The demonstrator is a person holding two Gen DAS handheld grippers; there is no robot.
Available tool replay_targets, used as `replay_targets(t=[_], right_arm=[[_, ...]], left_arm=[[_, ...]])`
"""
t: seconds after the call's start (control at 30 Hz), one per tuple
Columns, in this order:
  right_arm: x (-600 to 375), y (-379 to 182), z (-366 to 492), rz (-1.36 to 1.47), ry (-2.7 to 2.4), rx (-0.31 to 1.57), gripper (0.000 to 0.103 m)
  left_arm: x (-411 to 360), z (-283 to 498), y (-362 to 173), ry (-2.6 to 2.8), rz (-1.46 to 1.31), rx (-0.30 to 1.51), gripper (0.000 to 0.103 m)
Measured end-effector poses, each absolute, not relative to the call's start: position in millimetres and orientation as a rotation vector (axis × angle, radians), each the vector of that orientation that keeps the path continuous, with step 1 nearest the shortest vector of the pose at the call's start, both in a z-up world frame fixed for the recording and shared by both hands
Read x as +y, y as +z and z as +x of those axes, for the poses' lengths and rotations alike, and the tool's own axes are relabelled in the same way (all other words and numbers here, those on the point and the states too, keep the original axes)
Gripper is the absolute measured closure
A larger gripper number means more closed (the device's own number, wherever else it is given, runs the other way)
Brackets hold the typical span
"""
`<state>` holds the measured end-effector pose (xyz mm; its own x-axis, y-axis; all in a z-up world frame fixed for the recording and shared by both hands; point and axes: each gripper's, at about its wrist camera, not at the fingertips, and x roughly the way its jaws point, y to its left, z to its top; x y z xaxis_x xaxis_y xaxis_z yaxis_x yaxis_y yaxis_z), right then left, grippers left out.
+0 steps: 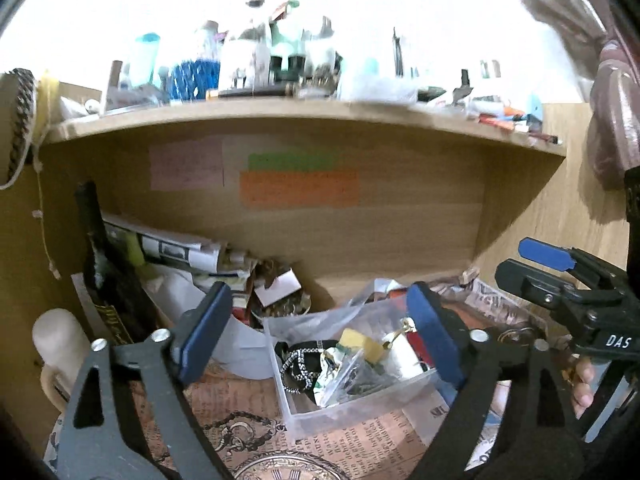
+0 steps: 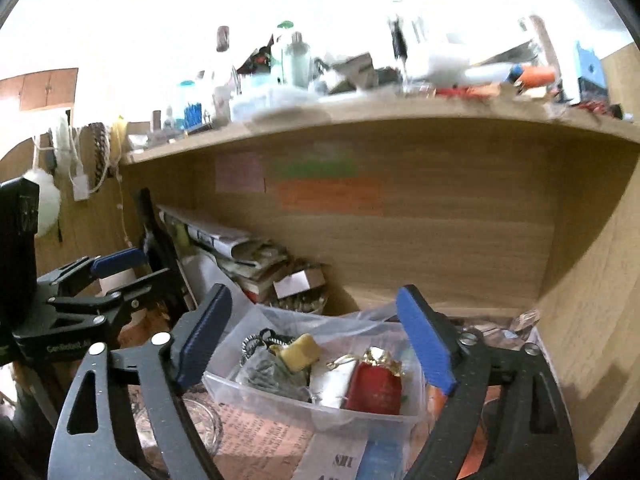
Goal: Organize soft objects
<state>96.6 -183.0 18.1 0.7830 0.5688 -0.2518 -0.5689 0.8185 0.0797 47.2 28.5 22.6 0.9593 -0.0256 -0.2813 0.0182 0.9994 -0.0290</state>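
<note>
A clear plastic box (image 1: 298,412) (image 2: 280,396) sits on printed paper in a wooden shelf bay. It holds a yellow sponge (image 1: 362,344) (image 2: 300,352), a black-and-white cord (image 1: 296,364), foil bits and a red packet (image 2: 376,388). My left gripper (image 1: 320,340) is open and empty, just in front of the box. My right gripper (image 2: 320,344) is open and empty over the box; it also shows in the left wrist view (image 1: 540,268). The left gripper shows in the right wrist view (image 2: 116,276).
The upper shelf (image 1: 280,114) (image 2: 380,116) is crowded with bottles and clutter. Rolled newspapers (image 1: 168,248) (image 2: 224,240) and a black bottle (image 1: 100,264) lean at the bay's left. A small glass dish (image 2: 200,420) lies left of the box. Sticky notes (image 1: 298,188) mark the back panel.
</note>
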Motion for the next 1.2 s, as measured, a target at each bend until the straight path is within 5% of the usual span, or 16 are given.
replay_targets(t=[0.2, 1.2], right_arm=[[-185.8, 19.7, 84.4, 0.014, 0.595, 0.245, 0.0], [-185.7, 13.7, 78.3, 0.02, 0.573, 0.251, 0.0]], left_arm=[[26.3, 30.2, 29.7, -0.021, -0.048, 0.262, 0.001], [22.5, 24.3, 26.5, -0.016, -0.051, 0.266, 0.0]])
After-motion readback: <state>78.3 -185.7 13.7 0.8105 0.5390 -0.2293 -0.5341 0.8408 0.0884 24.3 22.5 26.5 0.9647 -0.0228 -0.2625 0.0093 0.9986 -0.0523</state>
